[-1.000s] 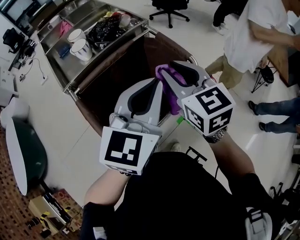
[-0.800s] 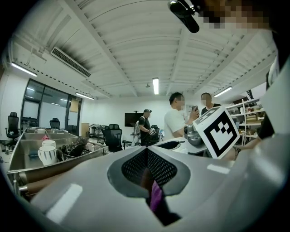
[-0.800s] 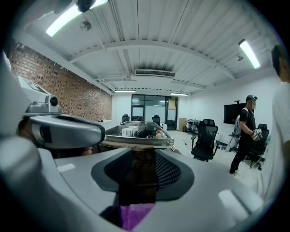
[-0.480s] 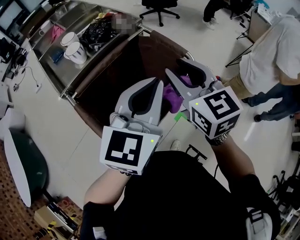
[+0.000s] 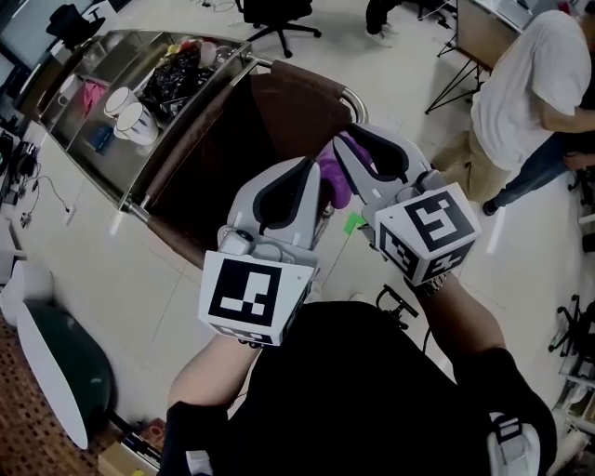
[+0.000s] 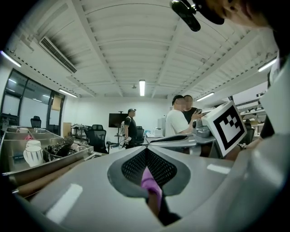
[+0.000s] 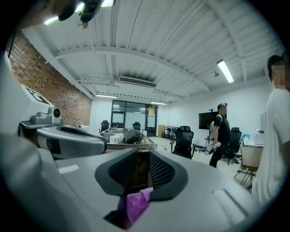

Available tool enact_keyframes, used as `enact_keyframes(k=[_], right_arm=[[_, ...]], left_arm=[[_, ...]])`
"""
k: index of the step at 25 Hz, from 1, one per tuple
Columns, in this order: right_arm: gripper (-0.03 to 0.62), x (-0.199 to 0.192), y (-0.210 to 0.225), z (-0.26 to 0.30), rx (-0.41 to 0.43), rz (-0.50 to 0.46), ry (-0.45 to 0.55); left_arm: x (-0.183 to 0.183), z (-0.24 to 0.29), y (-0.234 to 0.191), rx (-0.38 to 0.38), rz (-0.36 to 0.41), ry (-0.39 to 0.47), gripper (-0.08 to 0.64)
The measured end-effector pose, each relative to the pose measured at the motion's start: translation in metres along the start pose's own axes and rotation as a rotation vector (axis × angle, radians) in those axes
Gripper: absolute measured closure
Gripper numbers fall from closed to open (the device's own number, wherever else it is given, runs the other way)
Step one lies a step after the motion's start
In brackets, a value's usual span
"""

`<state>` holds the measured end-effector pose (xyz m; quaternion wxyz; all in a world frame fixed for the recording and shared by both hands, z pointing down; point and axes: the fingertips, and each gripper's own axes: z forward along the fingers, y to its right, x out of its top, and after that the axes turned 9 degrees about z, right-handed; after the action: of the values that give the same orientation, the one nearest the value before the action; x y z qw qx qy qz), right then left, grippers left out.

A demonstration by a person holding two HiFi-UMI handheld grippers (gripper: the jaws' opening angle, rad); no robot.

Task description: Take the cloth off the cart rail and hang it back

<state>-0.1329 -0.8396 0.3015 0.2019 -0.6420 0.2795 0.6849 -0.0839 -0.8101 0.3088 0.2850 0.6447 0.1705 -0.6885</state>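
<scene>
Cloth (image 5: 333, 177) off rail (image 5: 181, 130), bunched in air between tools at cart's edge. Left tool (image 5: 314, 167) clamped on cloth. Right tool (image 5: 346, 144) just narrowed, pinching bunch low. Risk: shallow pinch slips and cloth drops into bag (image 5: 242, 139).

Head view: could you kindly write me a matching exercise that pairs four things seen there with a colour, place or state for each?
Things:
1. cloth
2. cups
3. office chair
4. left gripper

Colour, place or state:
A. white, standing in the steel tray
B. jaws together on fabric
C. black, at the view's top edge
D. purple, up off the cart

Pairs: 1-D, 2-A, 3-C, 4-B
</scene>
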Motion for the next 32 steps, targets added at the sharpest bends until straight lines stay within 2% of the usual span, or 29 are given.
enact_keyframes(k=[3, 4, 7, 11, 22, 32], right_arm=[[0.538, 0.008, -0.011, -0.021, -0.012, -0.019, 0.024], [0.544, 0.01, -0.014, -0.028, -0.012, -0.025, 0.031], [0.552, 0.01, -0.024, -0.051, -0.002, -0.039, 0.041], [0.569, 0.012, -0.041, -0.09, 0.027, -0.065, 0.051], [0.592, 0.03, -0.083, -0.208, 0.092, -0.071, 0.121], [0.592, 0.025, -0.121, -0.235, 0.105, -0.09, 0.142]], left_arm=[[0.007, -0.011, 0.014, -0.003, 0.002, 0.006, 0.561], [0.011, -0.015, 0.018, 0.002, 0.013, 0.028, 0.561], [0.029, -0.021, 0.028, 0.043, 0.076, 0.169, 0.561], [0.036, -0.037, 0.059, 0.069, 0.088, 0.202, 0.561], [0.05, -0.089, 0.161, 0.122, 0.139, 0.179, 0.561], [0.047, -0.127, 0.177, 0.136, 0.156, 0.195, 0.561]])
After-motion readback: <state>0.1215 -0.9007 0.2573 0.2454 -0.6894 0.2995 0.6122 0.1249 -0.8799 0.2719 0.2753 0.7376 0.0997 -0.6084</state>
